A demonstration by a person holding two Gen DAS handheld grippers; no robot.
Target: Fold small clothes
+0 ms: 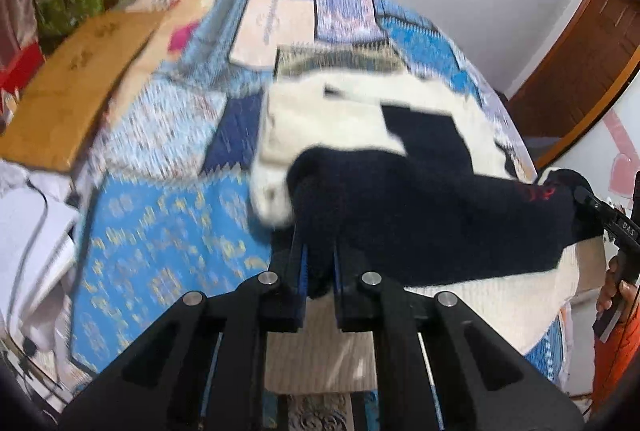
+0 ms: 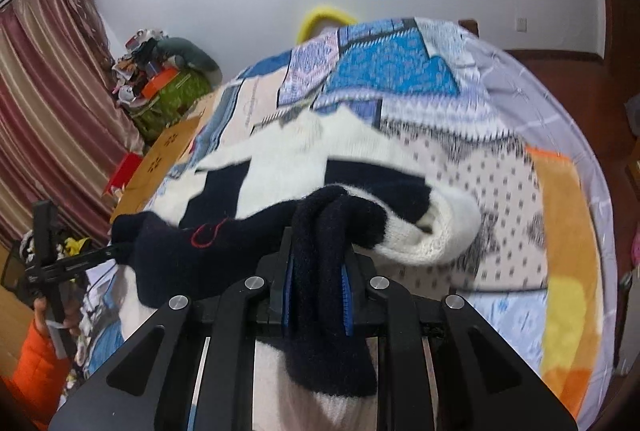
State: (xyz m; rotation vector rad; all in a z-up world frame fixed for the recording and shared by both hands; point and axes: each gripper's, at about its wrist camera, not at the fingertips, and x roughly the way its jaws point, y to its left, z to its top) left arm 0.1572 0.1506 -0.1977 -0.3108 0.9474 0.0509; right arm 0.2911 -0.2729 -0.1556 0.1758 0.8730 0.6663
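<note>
Sweater (image 1: 400, 199) hangs between my two jaws, lifted just above the bed (image 1: 160, 231). My left gripper (image 1: 318, 263) and right gripper (image 2: 318, 267) both pinch its dark edge tight. If one pinch slips, the fold could flop crooked.

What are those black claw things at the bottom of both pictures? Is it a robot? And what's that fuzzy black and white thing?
No robot here. A person holds two hand tools, each a gripper with two fingers and a small camera looking along them. One picture comes from the left gripper, the other from the right gripper. That is why each shows black claws at the bottom. The fuzzy thing is a small knitted sweater, dark navy and white, lying on a bed with a blue patchwork bedspread. Both grippers are pinched shut on the sweater's dark edge, one at each end, lifting it to fold it. You can spot a hand and an orange sleeve too.
</note>
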